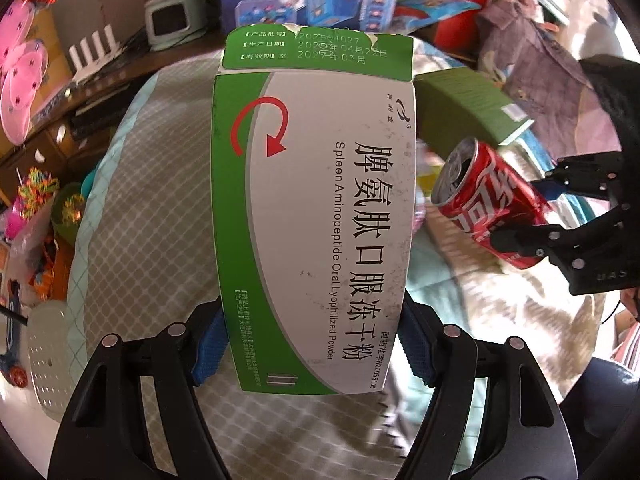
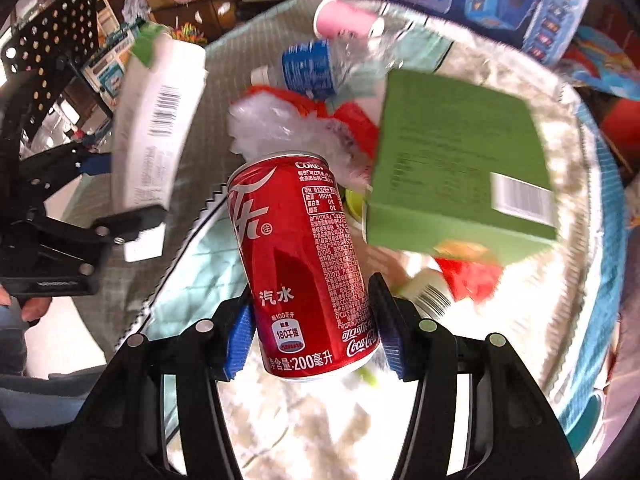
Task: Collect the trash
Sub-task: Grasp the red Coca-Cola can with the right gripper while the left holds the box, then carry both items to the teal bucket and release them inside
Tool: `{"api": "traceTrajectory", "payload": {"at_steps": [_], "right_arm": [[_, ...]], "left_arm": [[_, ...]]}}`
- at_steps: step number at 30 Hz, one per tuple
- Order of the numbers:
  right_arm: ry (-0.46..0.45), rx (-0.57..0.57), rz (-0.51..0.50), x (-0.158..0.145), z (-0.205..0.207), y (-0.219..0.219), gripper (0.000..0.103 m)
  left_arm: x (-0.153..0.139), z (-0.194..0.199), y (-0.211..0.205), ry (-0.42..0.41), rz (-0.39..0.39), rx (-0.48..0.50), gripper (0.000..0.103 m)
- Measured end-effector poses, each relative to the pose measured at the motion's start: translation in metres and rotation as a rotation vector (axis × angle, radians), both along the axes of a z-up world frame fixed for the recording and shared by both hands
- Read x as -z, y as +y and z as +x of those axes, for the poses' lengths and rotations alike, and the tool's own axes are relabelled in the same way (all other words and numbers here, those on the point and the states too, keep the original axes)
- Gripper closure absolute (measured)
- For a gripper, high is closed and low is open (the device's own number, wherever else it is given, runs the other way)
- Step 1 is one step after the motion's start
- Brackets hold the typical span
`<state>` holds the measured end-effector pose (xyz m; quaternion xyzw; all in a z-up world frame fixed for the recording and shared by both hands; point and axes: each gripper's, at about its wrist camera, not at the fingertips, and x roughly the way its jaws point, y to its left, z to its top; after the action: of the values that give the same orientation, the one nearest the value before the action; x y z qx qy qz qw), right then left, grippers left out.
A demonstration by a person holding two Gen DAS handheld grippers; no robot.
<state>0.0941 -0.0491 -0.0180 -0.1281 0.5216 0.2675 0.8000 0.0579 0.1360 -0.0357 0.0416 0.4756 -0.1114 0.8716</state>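
Both grippers are mid-carry above a quilted bed: the left gripper fingers clamp a green-and-white medicine box, the right gripper fingers clamp a red cola can, and each likely next needs a trash container, none clearly visible.

L wrist cam looks fwd along its fingers, very close on the medicine box, quilted bed beyond. R wrist cam looks fwd and down, close on the red can. Both views share box, can, green carton and each other's gripper.
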Motion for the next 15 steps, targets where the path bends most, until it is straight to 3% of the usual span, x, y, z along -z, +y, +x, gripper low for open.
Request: {"api": "traceTrajectory", "payload": {"at_steps": [7,15], "right_arm": [[-0.073,0.122,0.018,-0.032,-0.04,-0.068,0.051],[-0.118,0.321,0.036,-0.045,-0.072,-0.17,0.051]], "left_arm": [[-0.026,-0.018,-0.055,-0.056,0.034,0.105,0.03],[-0.045,-0.031,-0.139,-0.098,0.065,0.256,0.03]]}}
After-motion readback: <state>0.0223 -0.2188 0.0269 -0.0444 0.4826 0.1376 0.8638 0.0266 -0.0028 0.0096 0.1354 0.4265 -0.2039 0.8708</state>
